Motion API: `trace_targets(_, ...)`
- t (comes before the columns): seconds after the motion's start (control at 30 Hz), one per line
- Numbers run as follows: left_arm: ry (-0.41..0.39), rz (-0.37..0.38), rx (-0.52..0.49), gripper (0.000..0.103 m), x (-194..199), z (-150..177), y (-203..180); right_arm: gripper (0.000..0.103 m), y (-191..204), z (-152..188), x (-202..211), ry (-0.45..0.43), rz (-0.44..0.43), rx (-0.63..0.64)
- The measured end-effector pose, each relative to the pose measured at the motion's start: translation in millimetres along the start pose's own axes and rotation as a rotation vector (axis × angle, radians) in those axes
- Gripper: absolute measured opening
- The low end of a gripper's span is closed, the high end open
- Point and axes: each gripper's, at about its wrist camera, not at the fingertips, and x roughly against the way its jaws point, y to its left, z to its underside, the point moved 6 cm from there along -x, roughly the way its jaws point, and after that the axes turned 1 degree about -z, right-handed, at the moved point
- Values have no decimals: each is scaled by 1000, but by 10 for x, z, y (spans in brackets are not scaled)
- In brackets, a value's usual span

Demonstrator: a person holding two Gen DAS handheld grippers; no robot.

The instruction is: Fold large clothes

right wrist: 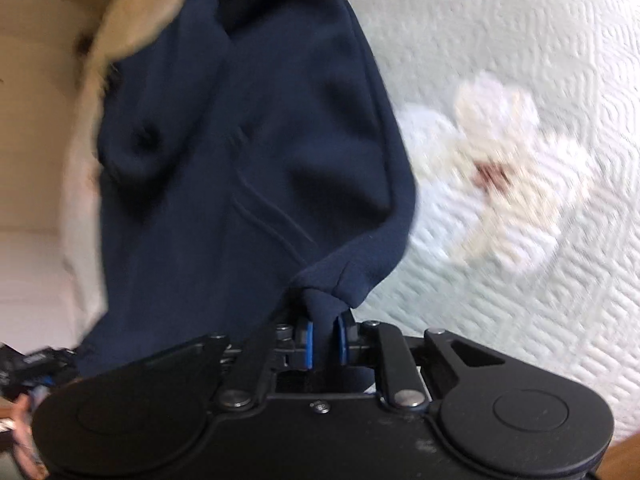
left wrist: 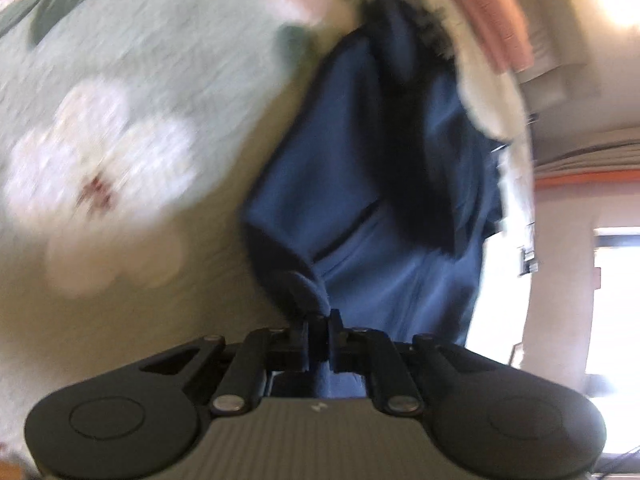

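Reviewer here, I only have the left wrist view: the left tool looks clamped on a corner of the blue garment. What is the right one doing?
Observer: The right tool is shut on another bunched corner of the navy garment.
Reviewer: Is that side of the cloth lying on the bedspread?
Observer: Most of it hangs lifted in front of the camera; the pale green bedspread shows to its right.
Reviewer: Anything else near it?
Observer: A tan garment sits against the navy one's upper left edge.
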Motion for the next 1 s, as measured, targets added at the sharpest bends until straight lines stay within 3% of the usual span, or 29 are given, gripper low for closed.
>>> trace_targets(0.2,-121,124,-72,10,60,-701,-537,15,342,-661,210,-150,-51,95)
trace_targets(0.33,-215,195,-145,10,5,-1249,-966,15,473,-1298,297,-252,-97,118)
trace_targets(0.43,-281,204,-205,11,-110,-1736,-1257,15,558,-1858,283,-331,-101,123)
trace_targets(0.53,-316,164,-247,20,-358,-2173,-1435,15,615,-2339,87,-362,-44,148)
trace_targets(0.63,-341,106,-250,28,-574,-2496,-1464,24,673,-2685,-129,-354,54,168)
trace_targets(0.67,-344,86,-256,29,-602,-2559,-1456,32,670,-2726,-151,-365,72,174)
trace_targets(0.73,-334,79,-273,33,-636,-2621,-1451,37,706,-2789,-130,-407,104,210)
trace_targets(0.8,-319,73,-300,37,-664,-2657,-1437,52,711,-2848,-140,-423,133,244)
trace_targets(0.93,-263,66,-387,44,-802,-2705,-1477,56,806,-2900,-291,-381,193,388)
trace_targets(1.0,-243,47,-441,51,-903,-2760,-1524,72,861,-2929,-414,-351,240,477)
